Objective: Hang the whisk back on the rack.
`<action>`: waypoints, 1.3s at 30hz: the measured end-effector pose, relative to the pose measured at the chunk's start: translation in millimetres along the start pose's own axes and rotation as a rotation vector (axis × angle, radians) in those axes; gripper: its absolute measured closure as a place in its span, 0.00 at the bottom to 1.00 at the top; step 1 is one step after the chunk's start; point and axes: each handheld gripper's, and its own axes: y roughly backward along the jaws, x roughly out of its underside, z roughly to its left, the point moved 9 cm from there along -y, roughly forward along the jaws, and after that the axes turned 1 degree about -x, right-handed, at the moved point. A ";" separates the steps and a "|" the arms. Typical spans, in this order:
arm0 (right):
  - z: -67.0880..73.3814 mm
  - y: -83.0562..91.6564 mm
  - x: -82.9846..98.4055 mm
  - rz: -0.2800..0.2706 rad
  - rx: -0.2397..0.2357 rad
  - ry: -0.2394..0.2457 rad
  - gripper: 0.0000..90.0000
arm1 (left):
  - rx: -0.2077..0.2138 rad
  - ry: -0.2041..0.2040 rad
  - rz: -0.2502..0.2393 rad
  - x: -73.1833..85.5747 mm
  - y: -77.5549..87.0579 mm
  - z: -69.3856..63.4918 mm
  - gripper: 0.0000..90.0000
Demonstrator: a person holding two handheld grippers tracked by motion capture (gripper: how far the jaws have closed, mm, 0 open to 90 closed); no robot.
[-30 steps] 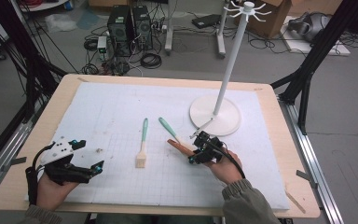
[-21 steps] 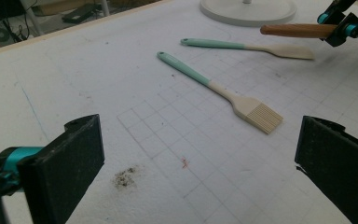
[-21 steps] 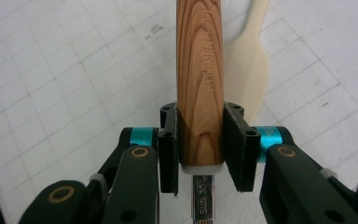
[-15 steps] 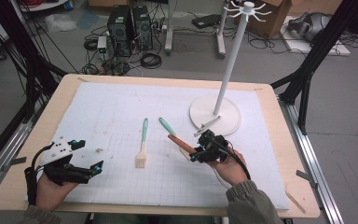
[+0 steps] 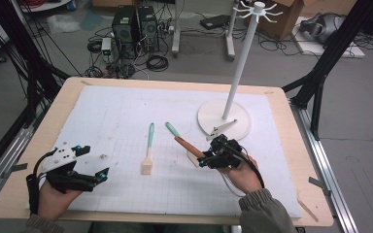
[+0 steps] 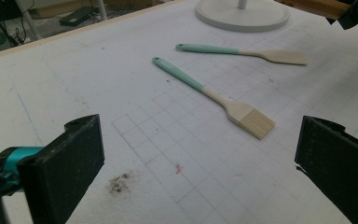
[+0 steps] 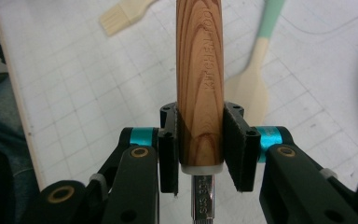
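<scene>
- Centrally, a white gridded mat (image 5: 126,121) covers the wooden table (image 5: 311,194), and the utensils lie or are held over its middle.
- Right gripper (image 5: 209,159): held in the person's right hand at the lower right of the high view, raised off the mat; its jaws are clamped on the wooden handle (image 7: 199,70) of a kitchen tool, one black pad pressing each side of the handle near its metal end.
- Wooden handle: stamped with lettering along its length in the right gripper view; in the high view it slants from the gripper up and to the left, above the mat.
- Left gripper (image 6: 200,158): resting in the left hand at the lower left of the high view, near the table's front edge; its jaws stand wide apart with nothing between them.
- Pastry brush (image 5: 148,150): teal handle and pale bristles, lying flat on the mat between the two grippers, bristles toward the person.
- Spatula (image 6: 242,52): teal handle and pale wooden blade, lying flat just beside the brush and partly beneath the held handle in the high view.
- Rack (image 5: 238,68): a white pole with hooks at its top, upright on a round white base (image 5: 209,119) at the mat's far right, just beyond the right gripper.
</scene>
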 end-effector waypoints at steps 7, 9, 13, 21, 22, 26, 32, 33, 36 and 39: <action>7.2 10.2 -10.4 -0.059 -0.020 0.010 0.77 | 0.033 -0.008 -0.003 -6.9 -1.9 -7.7 0.02; 9.2 12.7 -13.6 -0.071 -0.021 0.029 0.77 | 0.041 -0.007 -0.010 -10.2 -2.4 -10.0 0.02; 15.8 14.2 -18.1 -0.078 -0.026 0.046 0.77 | 0.066 -0.018 -0.004 -16.2 -4.8 -14.2 0.03; 29.6 10.0 -25.8 -0.105 -0.056 0.080 0.77 | 0.161 -0.051 -0.001 -34.2 -16.4 -33.8 0.09; 30.6 9.0 -26.6 -0.107 -0.059 0.084 0.77 | 0.168 -0.057 -0.002 -36.3 -18.0 -35.9 0.11; 35.3 6.0 -29.1 -0.117 -0.075 0.104 0.77 | 0.207 -0.067 0.000 -44.0 -24.0 -42.9 0.15; 39.8 6.7 -34.5 -0.157 -0.083 0.132 0.77 | 0.267 -0.080 -0.006 -56.6 -31.6 -48.9 0.21; 40.1 7.0 -35.3 -0.162 -0.084 0.128 0.77 | 0.279 -0.082 -0.006 -58.9 -32.9 -50.1 0.23; 41.3 6.7 -37.2 -0.168 -0.092 0.136 0.77 | 0.302 -0.093 -0.006 -65.8 -37.9 -52.3 0.25; 43.4 5.4 -39.7 -0.173 -0.100 0.143 0.77 | 0.326 -0.105 0.003 -71.9 -43.6 -54.8 0.28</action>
